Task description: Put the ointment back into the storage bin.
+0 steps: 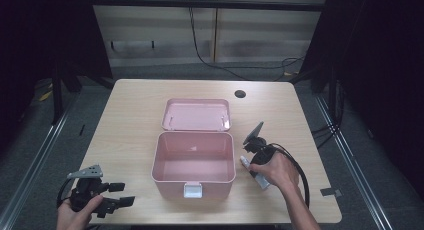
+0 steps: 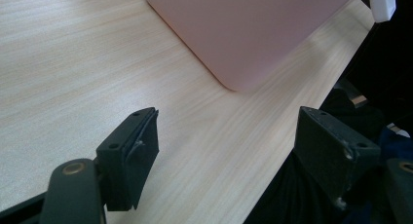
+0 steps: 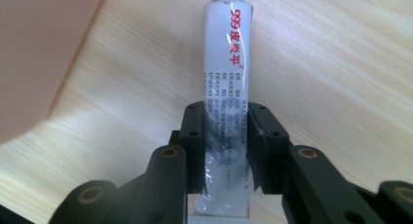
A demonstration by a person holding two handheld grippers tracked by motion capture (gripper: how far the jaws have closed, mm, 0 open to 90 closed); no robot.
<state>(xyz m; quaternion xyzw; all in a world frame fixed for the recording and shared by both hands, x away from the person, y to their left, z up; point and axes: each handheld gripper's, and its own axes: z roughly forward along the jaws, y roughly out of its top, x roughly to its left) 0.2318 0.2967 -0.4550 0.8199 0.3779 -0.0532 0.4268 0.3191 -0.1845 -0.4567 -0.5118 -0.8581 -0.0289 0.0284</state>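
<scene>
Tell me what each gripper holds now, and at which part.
The right gripper grips a white tube across its lower body, away from the cap. The left gripper holds nothing; its jaws stand open.

White tube (image 3: 226, 87) with a white cap and red and grey print along its side — lying flat on the light wood table (image 1: 130, 120), just right of the open pink box (image 1: 194, 162), cap end towards the box wall. Slim, glossy, slightly creased near the crimped tail — pinched across its lower half between two black pads.
</scene>
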